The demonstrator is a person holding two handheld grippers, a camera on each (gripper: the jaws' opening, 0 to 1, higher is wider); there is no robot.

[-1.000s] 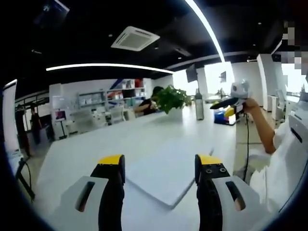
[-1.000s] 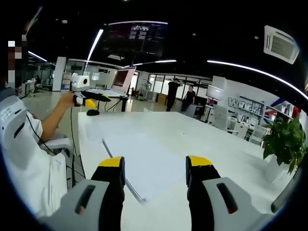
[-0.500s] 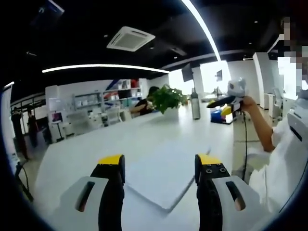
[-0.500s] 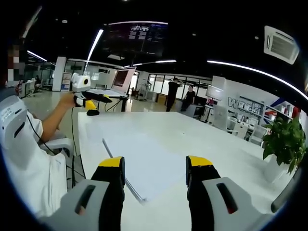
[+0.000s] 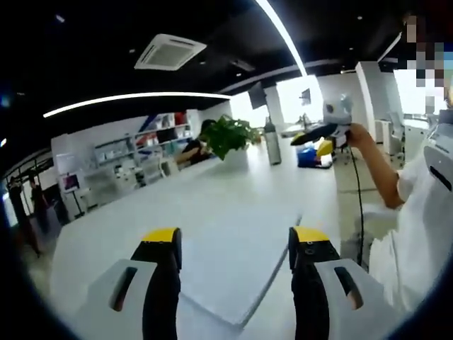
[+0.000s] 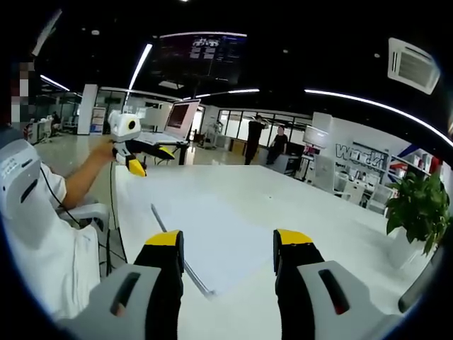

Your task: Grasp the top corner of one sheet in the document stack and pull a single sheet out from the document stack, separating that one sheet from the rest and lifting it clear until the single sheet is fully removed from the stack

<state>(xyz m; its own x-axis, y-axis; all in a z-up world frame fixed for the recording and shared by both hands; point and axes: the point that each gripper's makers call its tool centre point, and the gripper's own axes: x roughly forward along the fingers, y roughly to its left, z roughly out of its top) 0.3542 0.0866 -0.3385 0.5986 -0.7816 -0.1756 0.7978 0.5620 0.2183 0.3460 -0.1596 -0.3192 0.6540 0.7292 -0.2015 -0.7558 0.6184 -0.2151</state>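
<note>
Stack (image 5: pixel 244 265) sits flat on the white table (image 5: pixel 106 234), untouched, right ahead of both grippers. Left gripper (image 5: pixel 233 244) and right gripper (image 6: pixel 223 244) both hover with jaws spread wide, holding nothing. Compared to a second ago, the left one has tipped down toward the stack. Plant (image 6: pixel 417 205) sits further back.

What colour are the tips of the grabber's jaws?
Yellow, on black jaws. The right gripper in the right gripper view shows them best.
</note>
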